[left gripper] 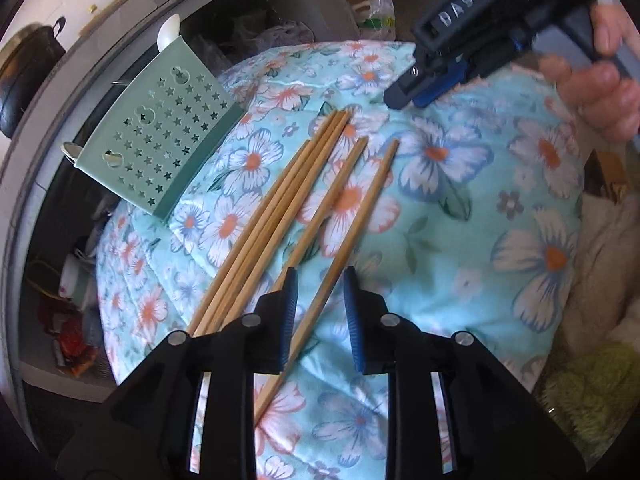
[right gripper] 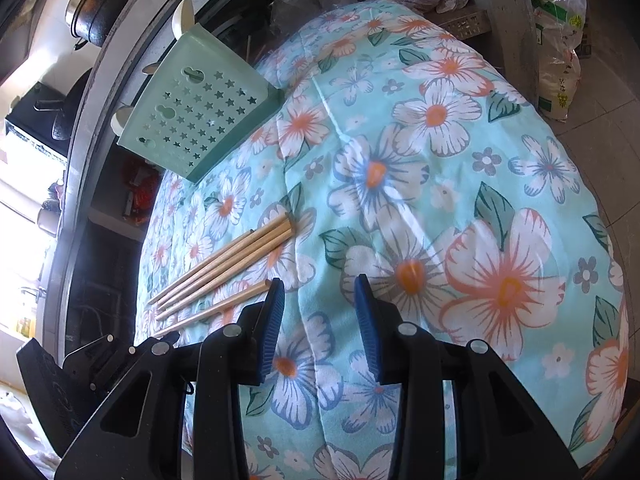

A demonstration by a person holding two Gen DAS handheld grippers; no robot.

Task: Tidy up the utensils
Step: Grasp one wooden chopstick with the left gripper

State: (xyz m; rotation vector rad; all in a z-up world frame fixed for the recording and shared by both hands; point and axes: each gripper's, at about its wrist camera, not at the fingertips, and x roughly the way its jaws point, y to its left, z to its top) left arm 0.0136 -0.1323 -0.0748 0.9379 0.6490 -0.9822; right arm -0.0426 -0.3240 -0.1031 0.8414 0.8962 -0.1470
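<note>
Right gripper (right gripper: 318,292): jaws parted, nothing between them, over floral cloth (right gripper: 440,200); wooden chopsticks (right gripper: 224,268) lie just left of left fingertip; green perforated holder (right gripper: 200,116) farther ahead-left.

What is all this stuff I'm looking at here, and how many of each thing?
chopsticks: six, light wood, lying on the cloth, four bunched and two apart
utensil holder: one, pale green with star holes, on its side at the cloth's far left edge
spoon-like pieces: at least two, white, poking out beyond the holder
cloth: one, turquoise with white and orange flowers, covering the work surface
pot: one, black, on the counter behind
plastic bag: one, clear with green print, on the floor
left gripper: black with blue pads, open, one chopstick loose between the jaws
right gripper: same colours, open, empty
hand: one, holding the right gripper
</note>
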